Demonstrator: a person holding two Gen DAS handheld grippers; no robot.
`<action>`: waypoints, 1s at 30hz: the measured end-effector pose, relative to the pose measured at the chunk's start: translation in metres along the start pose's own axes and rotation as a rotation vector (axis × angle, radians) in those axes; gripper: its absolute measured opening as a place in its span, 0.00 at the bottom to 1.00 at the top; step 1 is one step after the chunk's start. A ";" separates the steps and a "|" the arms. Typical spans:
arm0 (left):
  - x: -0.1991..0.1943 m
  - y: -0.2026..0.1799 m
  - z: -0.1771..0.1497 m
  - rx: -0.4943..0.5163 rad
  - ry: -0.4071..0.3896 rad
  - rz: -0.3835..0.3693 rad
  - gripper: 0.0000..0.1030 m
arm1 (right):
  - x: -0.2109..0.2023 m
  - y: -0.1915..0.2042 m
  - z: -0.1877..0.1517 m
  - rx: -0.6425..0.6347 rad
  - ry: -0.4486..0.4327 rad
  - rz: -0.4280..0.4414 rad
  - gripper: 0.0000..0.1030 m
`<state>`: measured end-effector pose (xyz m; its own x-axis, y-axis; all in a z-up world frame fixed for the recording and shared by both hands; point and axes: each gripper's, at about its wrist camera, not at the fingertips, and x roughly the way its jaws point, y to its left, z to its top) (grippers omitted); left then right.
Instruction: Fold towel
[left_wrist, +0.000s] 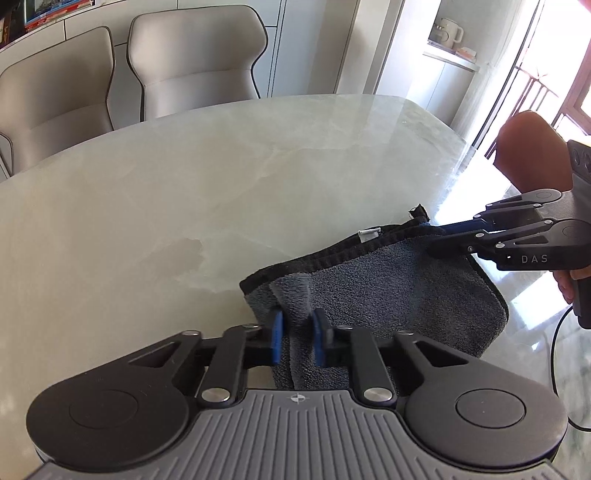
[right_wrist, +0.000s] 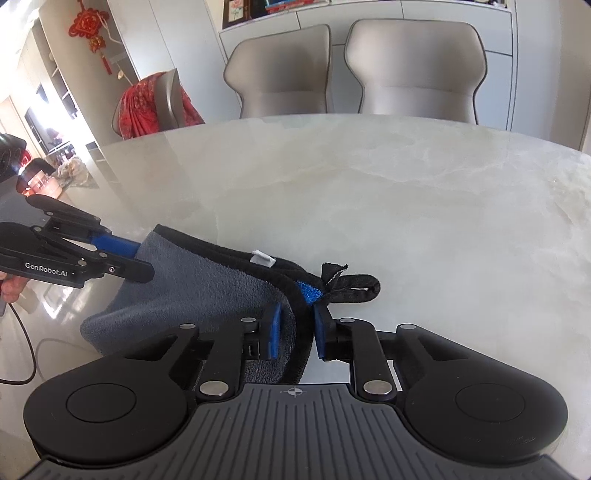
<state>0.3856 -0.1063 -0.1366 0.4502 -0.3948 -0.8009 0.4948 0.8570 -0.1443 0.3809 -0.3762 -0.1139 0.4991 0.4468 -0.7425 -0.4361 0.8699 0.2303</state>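
The grey towel (left_wrist: 369, 291) lies on the desk (left_wrist: 184, 184) near its front edge, already doubled over, black hems stacked. The left tongs (left_wrist: 297, 338) pinch the towel's left end between narrow blue pads; the right tongs (right_wrist: 297, 332) clamp the hem at its right end, beside the hanging loop (right_wrist: 351, 288). Judging by this, one fold is done and another is about to begin. Readable writing: "GenRobot.AI" on the left tongs, "DAS" on the right; the towel's white tag (right_wrist: 263, 257) is unreadable.

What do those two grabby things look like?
Both are black with blue pads. The left gripper says "GenRobot.AI" on its side; the right gripper says "DAS". Each has round black discs, silver bolts, a ribbed grey base, and a black cable hanging below.
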 end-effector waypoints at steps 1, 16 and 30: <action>-0.002 0.000 0.000 -0.005 -0.006 0.006 0.11 | -0.001 0.001 0.000 -0.004 -0.008 -0.007 0.17; -0.015 0.004 -0.002 0.016 -0.025 0.102 0.10 | 0.003 0.014 0.019 -0.103 -0.044 -0.027 0.16; -0.007 -0.005 0.003 0.023 -0.017 0.062 0.06 | 0.009 0.010 0.013 -0.090 -0.022 -0.031 0.16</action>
<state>0.3825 -0.1090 -0.1286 0.4931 -0.3468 -0.7979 0.4827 0.8721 -0.0807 0.3907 -0.3613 -0.1100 0.5295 0.4257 -0.7338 -0.4852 0.8615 0.1497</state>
